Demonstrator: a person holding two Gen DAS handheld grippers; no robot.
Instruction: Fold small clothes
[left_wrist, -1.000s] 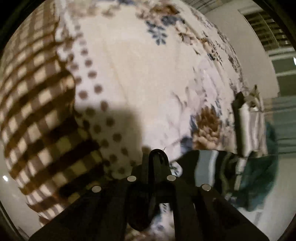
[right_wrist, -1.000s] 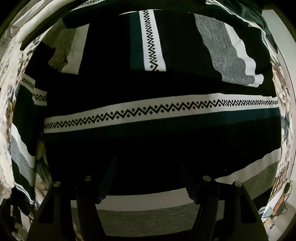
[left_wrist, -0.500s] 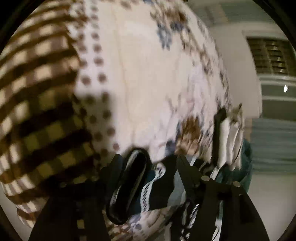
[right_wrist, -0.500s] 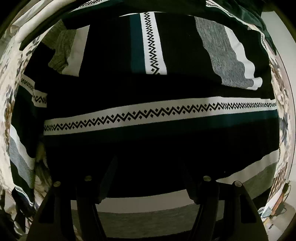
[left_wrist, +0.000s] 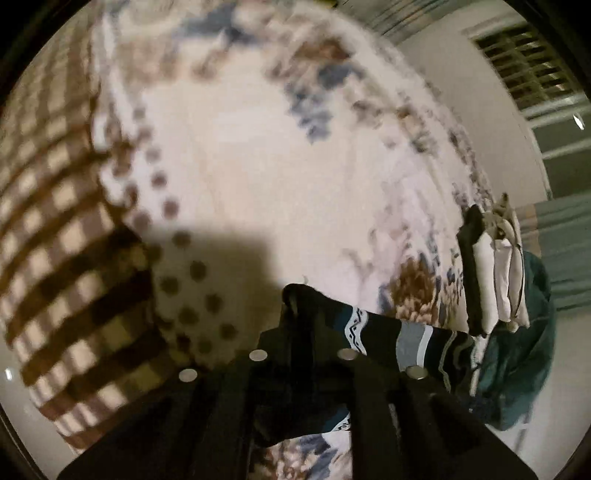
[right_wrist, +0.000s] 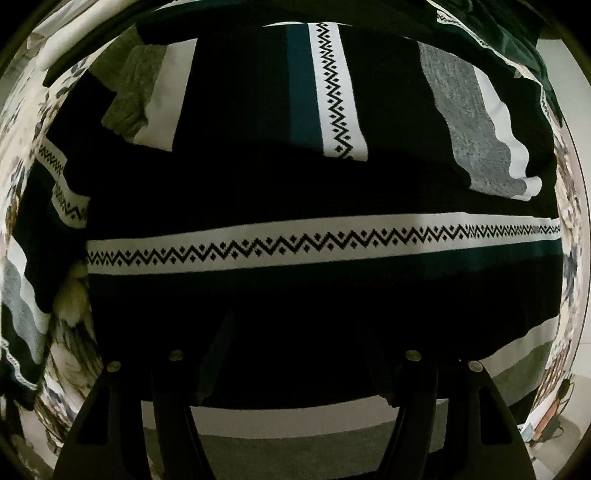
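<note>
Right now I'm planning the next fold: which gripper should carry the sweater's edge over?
Left. The left gripper is already shut on the sweater edge above the bedsheet; the right gripper is open over the flat part, holding nothing.

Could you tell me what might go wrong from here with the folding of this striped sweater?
The left gripper pinches only a thin edge of the striped sweater, so the knit could slip out mid-fold. The right gripper sits open over the body, so nothing anchors it; pulling may drag it and undo the sleeve already folded in.

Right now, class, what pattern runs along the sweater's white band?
Black zigzag with diamonds on the sweater, clearest in right wrist view.
</note>
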